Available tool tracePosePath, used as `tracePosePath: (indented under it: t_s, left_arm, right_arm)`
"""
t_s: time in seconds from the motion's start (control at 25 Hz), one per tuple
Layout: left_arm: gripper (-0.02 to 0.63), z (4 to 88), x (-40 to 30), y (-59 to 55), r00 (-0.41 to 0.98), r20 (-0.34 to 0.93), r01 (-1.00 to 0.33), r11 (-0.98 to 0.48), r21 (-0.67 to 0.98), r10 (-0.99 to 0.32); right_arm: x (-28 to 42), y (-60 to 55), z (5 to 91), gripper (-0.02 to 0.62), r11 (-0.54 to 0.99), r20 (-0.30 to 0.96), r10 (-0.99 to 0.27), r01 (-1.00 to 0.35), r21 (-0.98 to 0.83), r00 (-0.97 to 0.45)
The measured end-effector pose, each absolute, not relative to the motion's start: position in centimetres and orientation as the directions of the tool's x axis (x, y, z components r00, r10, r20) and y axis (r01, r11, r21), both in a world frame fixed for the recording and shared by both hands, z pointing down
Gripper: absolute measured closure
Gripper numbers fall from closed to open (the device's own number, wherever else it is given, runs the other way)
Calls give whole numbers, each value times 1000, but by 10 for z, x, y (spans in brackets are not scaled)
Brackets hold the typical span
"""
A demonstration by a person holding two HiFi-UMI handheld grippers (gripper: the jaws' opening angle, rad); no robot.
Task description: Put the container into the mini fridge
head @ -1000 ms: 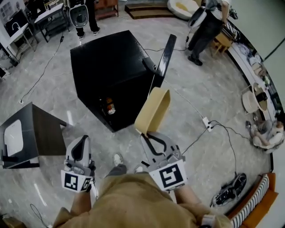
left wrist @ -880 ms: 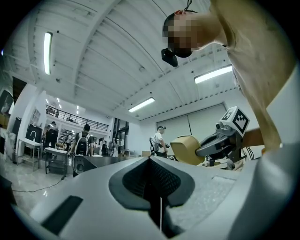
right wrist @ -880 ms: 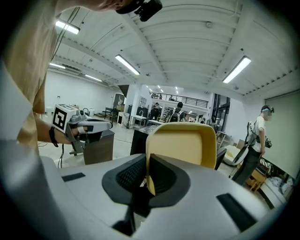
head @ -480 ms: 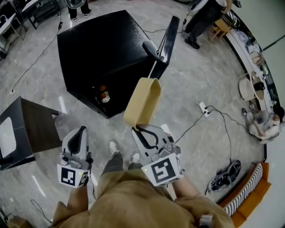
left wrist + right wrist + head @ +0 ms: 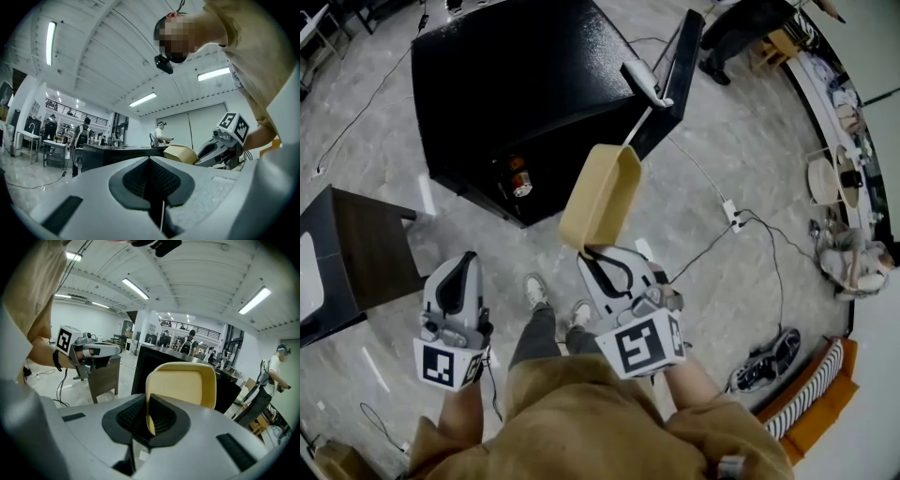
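- Now, frame centre, right gripper (image 5: 598,258): jaws pinched tight on 1 tan container (image 5: 602,192) by its rim.
- Lower left, left gripper (image 5: 461,272): jaws together, empty.
- Upper left: 1 black mini fridge (image 5: 516,84).

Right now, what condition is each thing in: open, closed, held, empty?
Fridge: door swung open, a small orange item inside.
Container: no lid, looks empty, held up in the air near the open fridge.
Right gripper: shut on the container's wall.
Left gripper: shut, nothing in it.
Power strip: lying on the floor.
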State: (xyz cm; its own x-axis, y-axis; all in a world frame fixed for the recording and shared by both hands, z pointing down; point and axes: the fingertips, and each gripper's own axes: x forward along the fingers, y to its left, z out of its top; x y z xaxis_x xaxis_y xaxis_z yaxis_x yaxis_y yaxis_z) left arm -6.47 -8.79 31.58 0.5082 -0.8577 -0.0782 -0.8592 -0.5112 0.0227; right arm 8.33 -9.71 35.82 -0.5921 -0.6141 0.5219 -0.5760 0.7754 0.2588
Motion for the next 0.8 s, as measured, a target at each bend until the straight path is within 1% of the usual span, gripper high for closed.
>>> tracePosePath:
  t_s: [0.8]
  left_arm:
    - [604,413,-82,-138,507,-57,-856,-511,86,-860]
  right_arm:
    - [50,-151,469,583,836,620,-538,-457,304,-572]
